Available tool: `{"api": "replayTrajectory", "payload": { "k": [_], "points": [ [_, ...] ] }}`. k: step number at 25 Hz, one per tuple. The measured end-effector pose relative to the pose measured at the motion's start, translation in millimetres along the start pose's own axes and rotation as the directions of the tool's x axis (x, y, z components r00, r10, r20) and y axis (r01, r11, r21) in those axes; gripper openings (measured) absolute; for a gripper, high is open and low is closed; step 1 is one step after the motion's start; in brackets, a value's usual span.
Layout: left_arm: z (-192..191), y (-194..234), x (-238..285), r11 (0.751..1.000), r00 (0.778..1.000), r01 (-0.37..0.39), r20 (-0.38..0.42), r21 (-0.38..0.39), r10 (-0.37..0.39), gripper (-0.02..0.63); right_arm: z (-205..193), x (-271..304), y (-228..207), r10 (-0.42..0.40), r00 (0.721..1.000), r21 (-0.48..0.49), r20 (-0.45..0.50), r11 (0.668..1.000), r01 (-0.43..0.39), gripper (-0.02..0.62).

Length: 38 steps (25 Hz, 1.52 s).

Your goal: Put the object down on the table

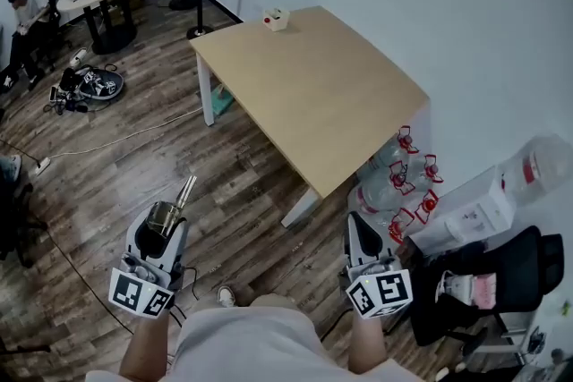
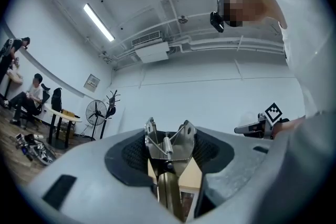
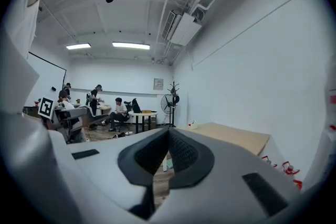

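Clamped in the wide-set jaws of the left gripper (image 1: 165, 228), a spring-loaded metal tool (image 2: 167, 147), above the wooden floor (image 1: 134, 165) and well short of the light table (image 1: 313, 85); alongside, the right gripper (image 3: 167, 136), jaws closed together, empty.

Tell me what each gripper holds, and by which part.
Left gripper clamps a metal sprung tool by its two sides, its end poking past the pads. Right gripper is shut, empty.
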<state>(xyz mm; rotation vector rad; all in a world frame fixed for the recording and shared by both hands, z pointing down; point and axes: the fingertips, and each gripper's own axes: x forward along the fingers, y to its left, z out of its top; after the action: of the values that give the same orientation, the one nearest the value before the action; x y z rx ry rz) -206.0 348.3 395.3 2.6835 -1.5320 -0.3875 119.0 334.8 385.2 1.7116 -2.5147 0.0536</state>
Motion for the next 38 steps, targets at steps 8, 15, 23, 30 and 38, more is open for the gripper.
{"api": "replayTrajectory", "payload": {
  "k": [8,15,23,30,38],
  "points": [
    [2.4,22.4,-12.3,0.999,0.999,0.035,0.000,-0.017,-0.035,0.216,-15.8,26.7,34.8,0.001,0.999,0.007,-0.041,1.000,-0.001,-0.003],
    [-15.1,42.0,39.9,0.998,0.999,0.046,-0.012,-0.036,-0.046,0.216,-26.6,80.1,8.7,0.005,0.998,0.011,-0.065,1.000,-0.004,-0.003],
    [-30.6,57.9,165.3,0.996,0.996,0.087,-0.030,-0.026,-0.088,0.216,-22.3,187.0,-64.8,0.032,0.998,0.036,-0.059,0.999,-0.029,-0.003],
    [-28.4,60.2,277.5,0.995,0.995,0.099,-0.014,-0.030,-0.100,0.216,-20.1,269.8,-129.6,0.106,0.992,0.070,-0.075,0.992,-0.101,-0.003],
    [-51.9,63.2,340.4,0.995,0.996,0.080,-0.037,-0.063,-0.083,0.216,-33.5,326.7,-140.5,0.223,0.965,0.093,-0.139,0.973,-0.212,-0.003]
  ]
}}
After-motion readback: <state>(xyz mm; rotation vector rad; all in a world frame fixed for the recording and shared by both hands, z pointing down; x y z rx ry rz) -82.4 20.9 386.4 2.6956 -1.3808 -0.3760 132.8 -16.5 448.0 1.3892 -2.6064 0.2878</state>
